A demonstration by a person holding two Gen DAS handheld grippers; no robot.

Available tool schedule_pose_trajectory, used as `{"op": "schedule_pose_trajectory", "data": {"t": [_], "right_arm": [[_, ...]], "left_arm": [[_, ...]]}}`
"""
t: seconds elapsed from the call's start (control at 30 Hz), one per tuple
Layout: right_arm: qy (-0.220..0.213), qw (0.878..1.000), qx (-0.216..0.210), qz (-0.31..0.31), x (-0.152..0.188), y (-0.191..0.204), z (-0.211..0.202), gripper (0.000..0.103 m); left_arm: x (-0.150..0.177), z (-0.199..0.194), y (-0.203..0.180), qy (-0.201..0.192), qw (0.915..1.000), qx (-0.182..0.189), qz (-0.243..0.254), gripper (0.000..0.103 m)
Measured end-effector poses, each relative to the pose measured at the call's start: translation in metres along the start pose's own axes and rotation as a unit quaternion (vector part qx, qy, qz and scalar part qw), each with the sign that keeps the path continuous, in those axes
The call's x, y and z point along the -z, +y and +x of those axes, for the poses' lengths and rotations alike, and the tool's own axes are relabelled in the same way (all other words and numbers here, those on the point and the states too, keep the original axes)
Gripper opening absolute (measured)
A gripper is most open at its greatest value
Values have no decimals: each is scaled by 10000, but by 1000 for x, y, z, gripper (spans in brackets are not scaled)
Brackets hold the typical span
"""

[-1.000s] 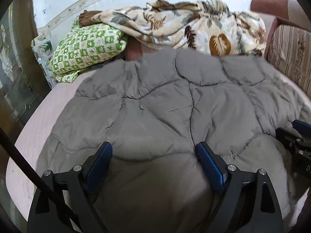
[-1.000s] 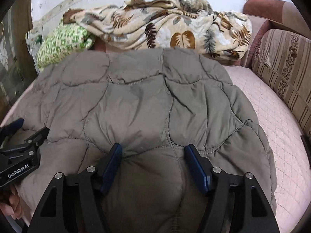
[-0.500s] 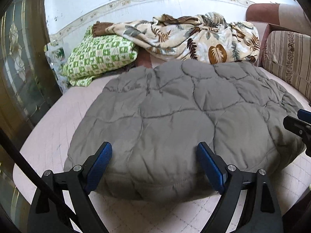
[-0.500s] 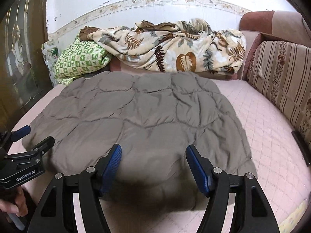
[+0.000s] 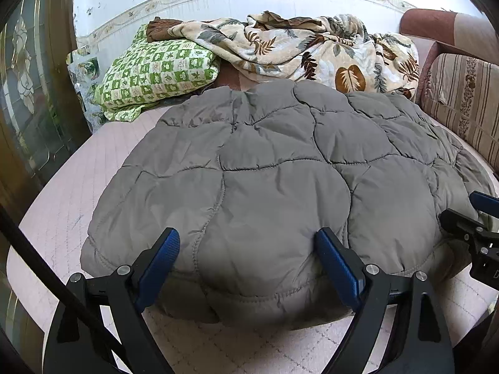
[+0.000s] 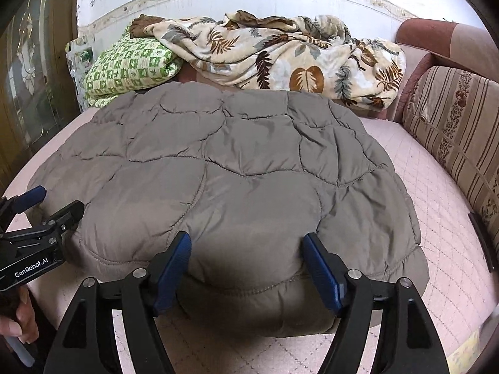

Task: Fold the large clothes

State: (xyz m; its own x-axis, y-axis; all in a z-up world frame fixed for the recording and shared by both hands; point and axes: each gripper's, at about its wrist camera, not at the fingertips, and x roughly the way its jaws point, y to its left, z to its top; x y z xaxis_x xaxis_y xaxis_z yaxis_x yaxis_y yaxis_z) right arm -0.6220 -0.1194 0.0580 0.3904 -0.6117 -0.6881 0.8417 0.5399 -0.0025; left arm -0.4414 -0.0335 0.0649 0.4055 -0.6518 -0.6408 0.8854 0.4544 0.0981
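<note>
A pink quilted mattress point(image 6: 436, 218) fills the lower frame in both views. On it the grey quilted coat point(image 5: 280, 187) lies folded, filling the centre, its near edge bulging between both sets of fingers. The left gripper point(image 5: 248, 255) stands wide apart at bottom centre of its view, the blue pads beside the coat's edge, not visibly pinching it. The right gripper point(image 6: 246, 258) is opening, its pads flanking the same padded edge without gripping.

The coat's underside and any sleeves are hidden. In the left view the right gripper is cut off at the right edge.

Behind, at upper centre, a leaf-print blanket point(image 6: 280, 53) is heaped beside a green checked pillow point(image 5: 159, 71) at upper left. A striped cushion point(image 6: 458, 118) lines the right edge. A hand point(image 6: 18, 318) shows at lower left.
</note>
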Motion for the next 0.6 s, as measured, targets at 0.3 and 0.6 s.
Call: {"op": "schedule_pose_trajectory", "data": {"t": [0.3, 0.6], "right_arm": [[69, 9999, 69, -70, 3, 5, 4, 83], [79, 9998, 108, -126, 4, 7, 9, 85]], "left_arm": [[-1, 3, 0, 18, 10000, 40, -15, 90], [-1, 3, 0, 18, 10000, 29, -14, 90]]}}
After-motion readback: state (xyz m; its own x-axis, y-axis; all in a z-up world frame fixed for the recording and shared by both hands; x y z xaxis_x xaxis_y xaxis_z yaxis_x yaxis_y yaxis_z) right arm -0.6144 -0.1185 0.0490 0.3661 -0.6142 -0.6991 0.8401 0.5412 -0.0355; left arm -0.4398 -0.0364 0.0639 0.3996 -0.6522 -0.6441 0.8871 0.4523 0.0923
